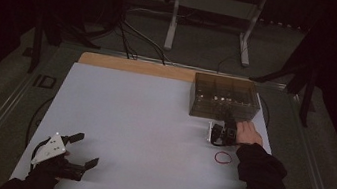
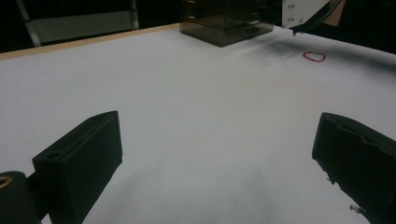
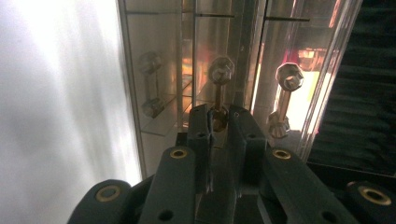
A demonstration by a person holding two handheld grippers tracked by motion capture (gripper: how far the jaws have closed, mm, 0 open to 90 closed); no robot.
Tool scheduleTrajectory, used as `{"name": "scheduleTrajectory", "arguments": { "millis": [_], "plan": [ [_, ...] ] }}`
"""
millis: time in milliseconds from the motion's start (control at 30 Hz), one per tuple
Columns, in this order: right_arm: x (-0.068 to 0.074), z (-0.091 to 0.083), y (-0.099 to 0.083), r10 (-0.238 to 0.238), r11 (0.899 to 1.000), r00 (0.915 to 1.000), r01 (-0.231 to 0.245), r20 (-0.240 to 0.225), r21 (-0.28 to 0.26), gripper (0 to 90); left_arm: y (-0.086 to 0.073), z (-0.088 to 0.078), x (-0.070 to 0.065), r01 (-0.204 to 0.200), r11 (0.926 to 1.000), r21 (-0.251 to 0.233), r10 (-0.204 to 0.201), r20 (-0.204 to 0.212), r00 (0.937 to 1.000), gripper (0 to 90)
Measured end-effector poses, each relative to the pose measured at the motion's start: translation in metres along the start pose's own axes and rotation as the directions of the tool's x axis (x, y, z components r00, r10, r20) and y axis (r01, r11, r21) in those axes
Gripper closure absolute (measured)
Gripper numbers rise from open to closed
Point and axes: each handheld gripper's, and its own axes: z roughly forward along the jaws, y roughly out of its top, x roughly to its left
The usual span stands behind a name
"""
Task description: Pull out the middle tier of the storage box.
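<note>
A smoky clear drawer box (image 1: pixel 224 98) stands at the back right of the white table (image 1: pixel 152 122). My right gripper (image 1: pixel 228 117) is pressed up to its front face. In the right gripper view the jaws of this gripper (image 3: pixel 219 117) are shut on the lower knob of the middle drawer handle (image 3: pixel 220 77). Two more dumbbell-shaped handles, one on the left (image 3: pixel 150 84) and one on the right (image 3: pixel 286 93), flank it. My left gripper (image 1: pixel 88 150) rests open at the front left corner with nothing between its fingers (image 2: pixel 84 158).
A red rubber band (image 1: pixel 223 158) lies on the table just in front of the right hand; it also lies far off as the red rubber band (image 2: pixel 314 56) near the box (image 2: pixel 224 23). A metal stand (image 1: pixel 214 10) and cables sit on the floor behind.
</note>
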Motion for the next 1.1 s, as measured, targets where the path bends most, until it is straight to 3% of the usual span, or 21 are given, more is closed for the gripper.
{"name": "scheduleTrajectory", "arguments": {
  "millis": [1100],
  "plan": [
    [0.01,-0.021,-0.009,-0.009,1.0,1.0,0.009,-0.002,-0.029,80.3,0.0,-0.001,0.0,-0.002,1.0,0.003,0.002,-0.003,1.0,3.3]
  ]
}}
